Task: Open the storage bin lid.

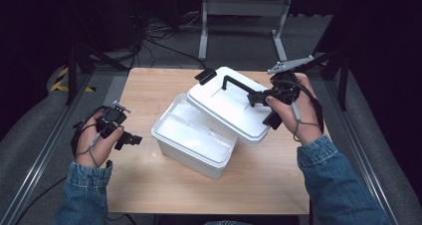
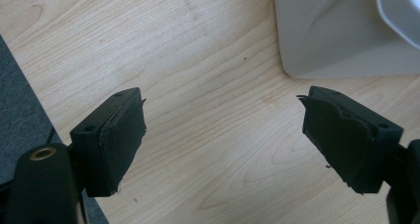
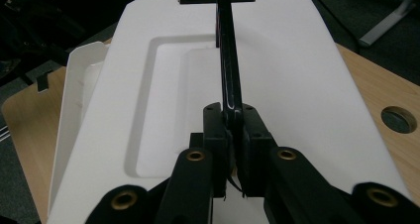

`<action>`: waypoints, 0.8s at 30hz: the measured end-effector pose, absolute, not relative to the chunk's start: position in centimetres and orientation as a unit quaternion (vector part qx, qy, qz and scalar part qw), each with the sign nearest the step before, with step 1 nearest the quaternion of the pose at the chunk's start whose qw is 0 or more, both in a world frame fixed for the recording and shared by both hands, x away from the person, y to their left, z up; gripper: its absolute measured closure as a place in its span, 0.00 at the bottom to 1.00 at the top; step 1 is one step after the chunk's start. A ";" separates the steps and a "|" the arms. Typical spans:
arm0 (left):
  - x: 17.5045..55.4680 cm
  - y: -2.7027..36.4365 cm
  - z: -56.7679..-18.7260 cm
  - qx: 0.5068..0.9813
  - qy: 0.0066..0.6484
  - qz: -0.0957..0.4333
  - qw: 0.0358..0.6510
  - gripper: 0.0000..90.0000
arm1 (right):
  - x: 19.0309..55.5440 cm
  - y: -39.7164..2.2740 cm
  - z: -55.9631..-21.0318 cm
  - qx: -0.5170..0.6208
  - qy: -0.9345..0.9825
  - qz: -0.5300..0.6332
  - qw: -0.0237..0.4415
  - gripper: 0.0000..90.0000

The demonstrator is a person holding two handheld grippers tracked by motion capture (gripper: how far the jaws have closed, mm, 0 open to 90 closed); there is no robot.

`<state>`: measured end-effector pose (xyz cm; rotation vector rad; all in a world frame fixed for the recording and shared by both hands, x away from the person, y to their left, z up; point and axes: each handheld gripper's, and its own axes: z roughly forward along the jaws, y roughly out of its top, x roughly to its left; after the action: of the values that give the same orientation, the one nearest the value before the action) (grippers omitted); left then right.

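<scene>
Because the white lid (image 1: 229, 105) hangs by its black handle (image 3: 229, 60) from the right gripper (image 1: 259, 98), everything turns on how that lid sits against the open white box (image 1: 194, 140) below it: it lies skewed, overlapping the box's far right corner and jutting out past it toward the right hand, so it is neither seated nor clear of the rim. In the right gripper view the handle runs straight away from the fingers (image 3: 250, 130), which are pinched narrow on its near end, and the lid's long axis follows the same line. The lid is smooth white plastic with a shallow rectangular recess under the handle and a black latch at its far edge. The box is a deep white tub with a stepped rim, set askew on the wooden counter (image 1: 149, 90). The left gripper (image 1: 130, 139) rests off to the box's other side, its fingers (image 2: 116, 140) spread wide over bare counter with one box corner just beyond them; the right hand is plainly the one in charge of the lid.
</scene>
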<state>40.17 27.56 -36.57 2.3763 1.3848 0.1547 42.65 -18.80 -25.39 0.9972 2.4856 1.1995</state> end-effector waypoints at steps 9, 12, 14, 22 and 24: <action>40.1 27.5 -36.6 0.846 0.493 0.054 0.193 0.19 | 43.5 -21.5 -25.7 0.370 0.831 0.399 0.114 0.94; 40.1 27.5 -36.6 0.847 0.493 0.054 0.192 0.19 | 43.8 -22.4 -25.9 0.382 0.827 0.395 0.115 0.94; 40.1 27.5 -36.6 0.847 0.493 0.054 0.192 0.19 | 44.0 -22.9 -26.1 0.389 0.824 0.395 0.117 0.94; 40.2 27.5 -36.7 0.849 0.491 0.054 0.190 0.19 | 45.2 -25.0 -27.0 0.415 0.815 0.383 0.127 0.94; 40.2 27.5 -36.6 0.849 0.491 0.053 0.190 0.19 | 45.6 -25.6 -27.4 0.422 0.814 0.378 0.129 0.94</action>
<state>40.16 27.54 -36.63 2.3846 1.3798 0.1493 45.56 -25.55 -27.45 1.2261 2.3665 1.0975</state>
